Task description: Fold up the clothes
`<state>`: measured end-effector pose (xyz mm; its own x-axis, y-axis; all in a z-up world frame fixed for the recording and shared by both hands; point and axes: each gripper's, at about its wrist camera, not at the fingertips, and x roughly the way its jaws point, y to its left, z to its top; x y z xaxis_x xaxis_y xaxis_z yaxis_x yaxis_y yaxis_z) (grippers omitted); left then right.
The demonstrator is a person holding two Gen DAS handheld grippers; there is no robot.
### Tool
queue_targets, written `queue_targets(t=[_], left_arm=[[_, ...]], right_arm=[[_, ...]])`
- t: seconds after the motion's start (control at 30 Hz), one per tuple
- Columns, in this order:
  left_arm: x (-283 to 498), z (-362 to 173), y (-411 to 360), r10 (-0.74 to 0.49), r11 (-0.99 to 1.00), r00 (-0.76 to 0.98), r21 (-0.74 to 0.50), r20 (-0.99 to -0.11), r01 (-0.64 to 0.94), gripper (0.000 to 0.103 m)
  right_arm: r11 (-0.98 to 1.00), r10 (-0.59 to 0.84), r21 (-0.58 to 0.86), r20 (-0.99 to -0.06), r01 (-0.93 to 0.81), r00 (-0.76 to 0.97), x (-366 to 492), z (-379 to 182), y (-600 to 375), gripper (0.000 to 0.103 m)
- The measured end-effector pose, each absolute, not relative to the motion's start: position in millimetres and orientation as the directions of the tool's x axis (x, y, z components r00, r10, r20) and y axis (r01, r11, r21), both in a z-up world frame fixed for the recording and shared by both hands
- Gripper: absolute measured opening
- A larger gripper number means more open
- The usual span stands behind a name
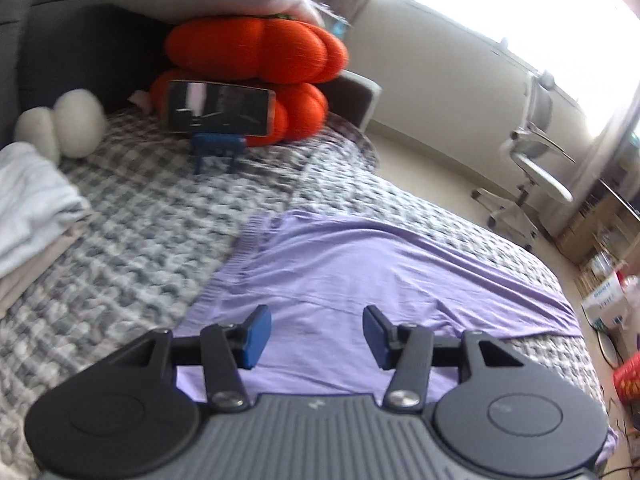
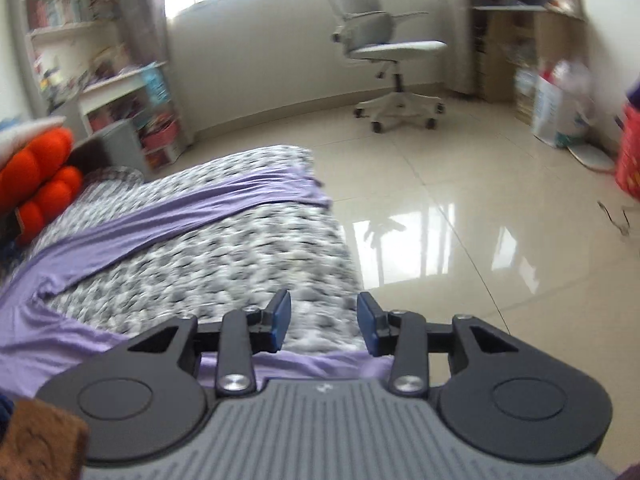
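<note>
Lilac jersey garment spread flat on grey-and-white checked bed quilt, left gripper held above it, fingers parted, empty, right gripper likewise parted over quilt edge.

No text, label or number is sharp enough to read in either view

The lilac garment runs under the left gripper's body — its near edge is hidden (both views). Shelf contents are blurred — unreadable.
</note>
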<state>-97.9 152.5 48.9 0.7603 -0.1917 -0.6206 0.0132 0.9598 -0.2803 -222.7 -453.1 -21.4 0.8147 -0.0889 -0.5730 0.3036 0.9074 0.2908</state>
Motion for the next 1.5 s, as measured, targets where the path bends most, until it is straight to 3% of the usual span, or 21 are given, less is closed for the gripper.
queue_targets(t=[0.1, 0.27, 0.47, 0.67, 0.73, 0.77, 0.8, 0.9, 1.0, 1.2, 1.3, 1.43, 1.5], left_arm=[[-82, 62, 104, -0.299, 0.949, 0.716, -0.272, -0.630, 0.157, 0.059], [-64, 64, 15, -0.450, 0.883, 0.587, -0.237, -0.673, 0.406, 0.060], [-55, 48, -76, -0.488, 0.755, 0.438, -0.112, -0.755, 0.646, 0.060], [-49, 17, -138, -0.547, 0.601, 0.256, -0.161, -0.797, 0.783, 0.060], [-47, 8, -154, -0.557, 0.566, 0.207, -0.185, -0.804, 0.804, 0.059], [-47, 4, -160, -0.558, 0.551, 0.189, -0.190, -0.808, 0.813, 0.058], [-47, 0, -166, -0.558, 0.536, 0.172, -0.195, -0.812, 0.822, 0.055], [-52, -3, -172, -0.546, 0.512, 0.191, -0.144, -0.816, 0.847, 0.031], [-56, -9, -177, -0.527, 0.470, 0.184, -0.105, -0.830, 0.876, 0.018], [-59, -15, -183, -0.497, 0.453, 0.223, -0.031, -0.838, 0.891, 0.010], [-54, -12, -177, -0.510, 0.494, 0.268, -0.023, -0.817, 0.869, 0.003], [-48, -11, -167, -0.528, 0.533, 0.298, -0.037, -0.795, 0.846, 0.003], [-48, -10, -163, -0.533, 0.536, 0.305, -0.036, -0.789, 0.844, 0.003]], right_arm=[[0.817, -0.055, 0.442, -0.580, 0.370, 0.813, -247, -40, -488, 0.044], [0.725, 0.075, 0.601, -0.554, 0.336, 0.829, -258, -74, -502, 0.045], [0.772, 0.084, 0.576, -0.509, 0.267, 0.856, -256, -68, -509, 0.047], [0.879, 0.118, 0.450, -0.527, 0.159, 0.842, -241, -63, -502, 0.050], [0.895, 0.160, 0.430, -0.551, 0.115, 0.819, -235, -66, -495, 0.040], [0.905, 0.158, 0.411, -0.559, 0.106, 0.814, -235, -66, -490, 0.016], [0.912, 0.147, 0.395, -0.565, 0.109, 0.812, -235, -66, -487, 0.005], [0.912, 0.119, 0.394, -0.525, 0.117, 0.843, -242, -52, -485, 0.005], [0.913, 0.094, 0.390, -0.482, 0.118, 0.871, -248, -33, -482, 0.004], [0.931, 0.051, 0.336, -0.508, 0.143, 0.860, -235, 5, -466, 0.003], [0.935, 0.028, 0.309, -0.556, 0.176, 0.830, -209, -5, -464, 0.003], [0.938, -0.004, 0.270, -0.617, 0.217, 0.787, -173, -18, -461, 0.003], [0.929, 0.002, 0.286, -0.639, 0.235, 0.769, -168, -30, -464, 0.013]])
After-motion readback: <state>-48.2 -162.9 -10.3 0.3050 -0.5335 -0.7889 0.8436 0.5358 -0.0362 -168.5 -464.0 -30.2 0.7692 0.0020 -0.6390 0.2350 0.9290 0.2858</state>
